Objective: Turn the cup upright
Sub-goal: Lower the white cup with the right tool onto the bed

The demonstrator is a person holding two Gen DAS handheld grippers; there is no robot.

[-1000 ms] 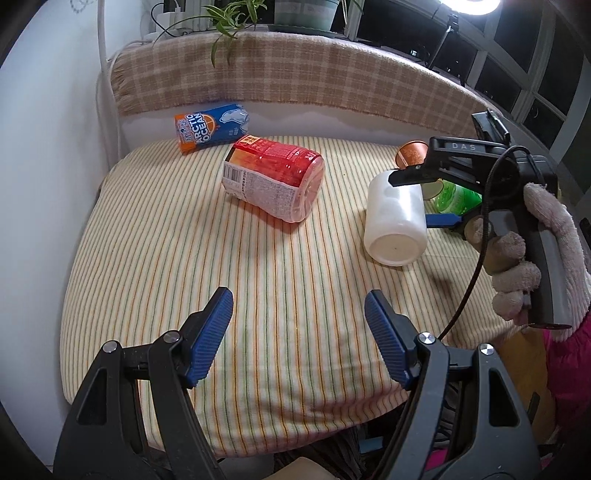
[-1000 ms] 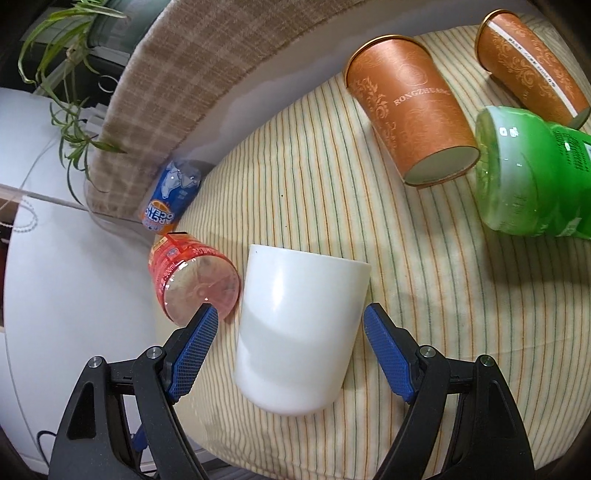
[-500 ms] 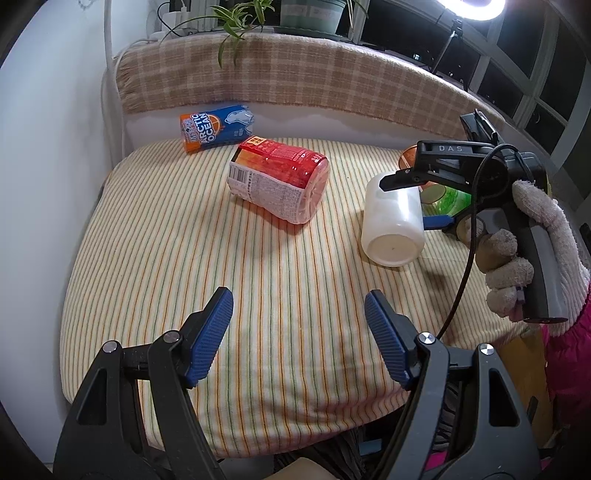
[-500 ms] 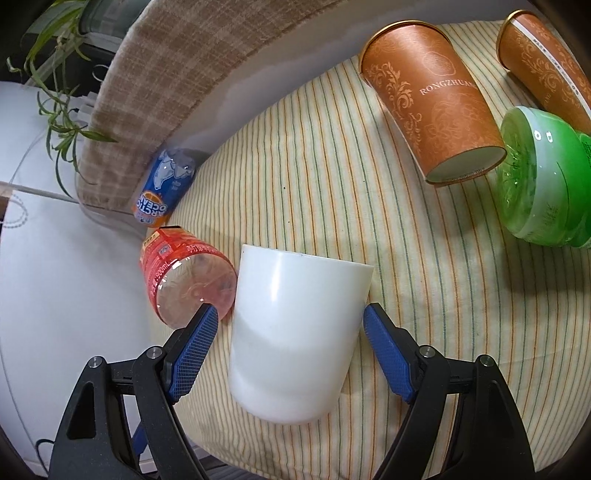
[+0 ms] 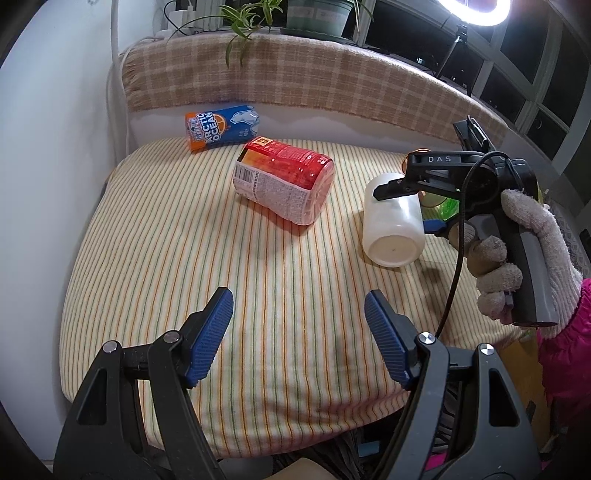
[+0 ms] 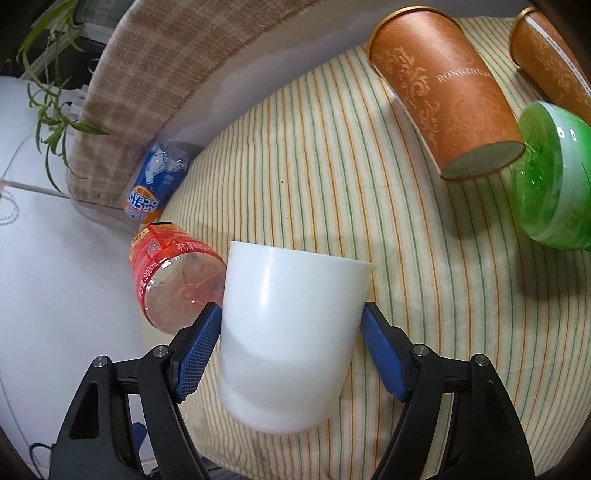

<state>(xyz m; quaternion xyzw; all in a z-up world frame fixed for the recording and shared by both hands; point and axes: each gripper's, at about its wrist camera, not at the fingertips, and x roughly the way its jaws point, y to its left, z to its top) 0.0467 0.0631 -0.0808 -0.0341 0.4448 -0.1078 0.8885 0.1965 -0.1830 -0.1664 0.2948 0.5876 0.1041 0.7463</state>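
White cup (image 6: 291,332) lies sideways, clamped between the right tool's (image 6: 290,349) pads.

second brown cup (image 6: 554,62) cut by frame edge; green bottle (image 6: 554,173) cropped (label unreadable) | white cup (image 6: 291,332) mouth hidden

A bright round ring lamp (image 5: 476,11) glows at 1 o'clock in the left wrist view & blows out to pure white. Windows beside it are dark. The white plastic cup (image 6: 288,332) has a shiny streak down its side & a grey shade on its lower part. The striped yellow cloth (image 5: 184,240) is lit evenly w/ soft shadows. Both pics bend hard at the edges, corners go black. Near things look sharp.
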